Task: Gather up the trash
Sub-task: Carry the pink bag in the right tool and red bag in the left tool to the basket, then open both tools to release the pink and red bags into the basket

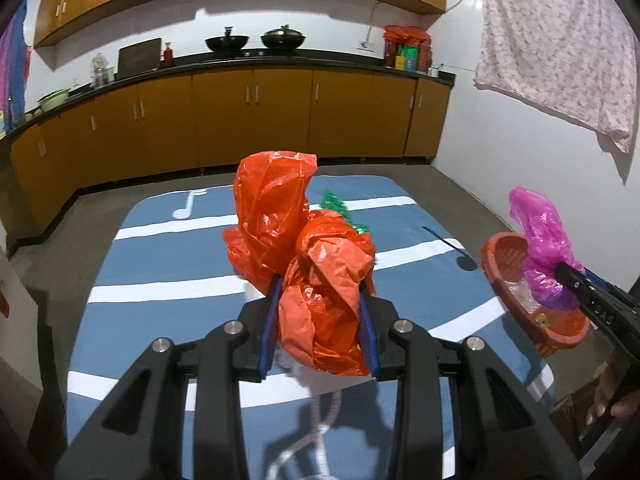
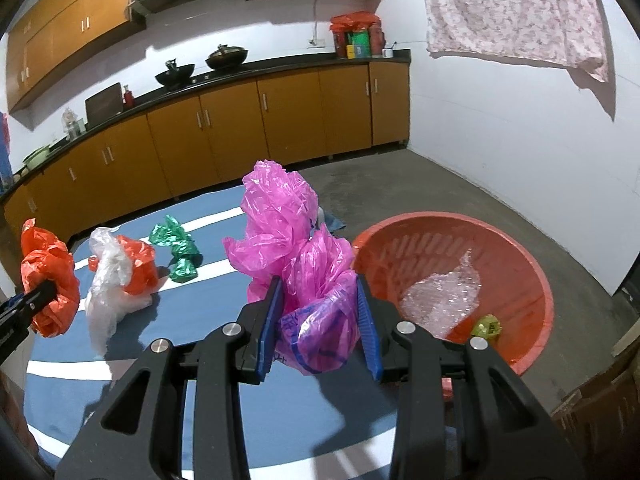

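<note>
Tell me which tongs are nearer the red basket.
Right. The right tongs, shut on the pink bag, sit beside the red basket, near its rim. The left tongs, shut on an orange bag, are over the blue mat, farther away.

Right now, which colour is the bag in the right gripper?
Pink bag, clearest in the right wrist view.

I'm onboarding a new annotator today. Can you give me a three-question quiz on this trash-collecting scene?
1. True or false: the left tool grips an orange bag.
2. What colour bag does the right tool hold: A green, B pink, C white?
3. Name the container beside the mat.

Key: 1 true. 2 B, the pink bag. 3 a red basket, already holding some trash.
</note>
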Motion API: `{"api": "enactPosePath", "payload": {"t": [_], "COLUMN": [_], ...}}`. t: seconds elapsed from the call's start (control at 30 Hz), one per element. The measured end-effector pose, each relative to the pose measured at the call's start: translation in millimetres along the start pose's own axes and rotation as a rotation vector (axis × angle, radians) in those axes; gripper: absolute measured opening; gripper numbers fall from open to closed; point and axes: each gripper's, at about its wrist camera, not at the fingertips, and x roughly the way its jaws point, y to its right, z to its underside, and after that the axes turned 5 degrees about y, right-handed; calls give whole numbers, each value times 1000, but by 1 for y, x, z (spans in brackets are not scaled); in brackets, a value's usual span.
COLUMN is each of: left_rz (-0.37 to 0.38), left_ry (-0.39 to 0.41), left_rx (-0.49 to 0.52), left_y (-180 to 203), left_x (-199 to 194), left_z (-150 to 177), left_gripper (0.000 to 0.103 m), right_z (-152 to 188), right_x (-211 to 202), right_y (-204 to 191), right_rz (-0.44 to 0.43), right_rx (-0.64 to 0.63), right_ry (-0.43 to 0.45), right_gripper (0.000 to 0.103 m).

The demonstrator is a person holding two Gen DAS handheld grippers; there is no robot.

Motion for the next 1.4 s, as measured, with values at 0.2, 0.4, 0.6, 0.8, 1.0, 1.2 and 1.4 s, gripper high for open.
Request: {"api": "enactPosePath", "payload": {"t": [0.2, 0.4, 0.6, 0.8, 1.0, 1.2, 1.4], "left_rz": [49, 111, 179, 245, 310, 368, 421], "left_ry": [1, -3, -11, -23, -36, -44, -62], "left_rx": [43, 74, 114, 142, 166, 188, 204], "left_y": [30, 61, 95, 126, 156, 189, 221], "left_x": [3, 9, 17, 28, 42, 60, 80], "left_z": [1, 0, 0, 1, 1, 2, -1], "left_gripper": [34, 34, 34, 34, 34, 34, 34], "right_z": [0, -2, -2, -2, -4, -5, -9], "right_x": [-6, -9, -10, -15, -17, -9, 2], "right_y": [17, 36, 57, 76, 99, 126, 138], "right_rz": [49, 98, 139, 176, 212, 236, 241], "right_rx": [6, 26, 59, 93, 147, 209, 230], "right_ry": [19, 27, 28, 32, 36, 29, 38], "right_gripper": [37, 37, 36, 37, 36, 36, 37]}}
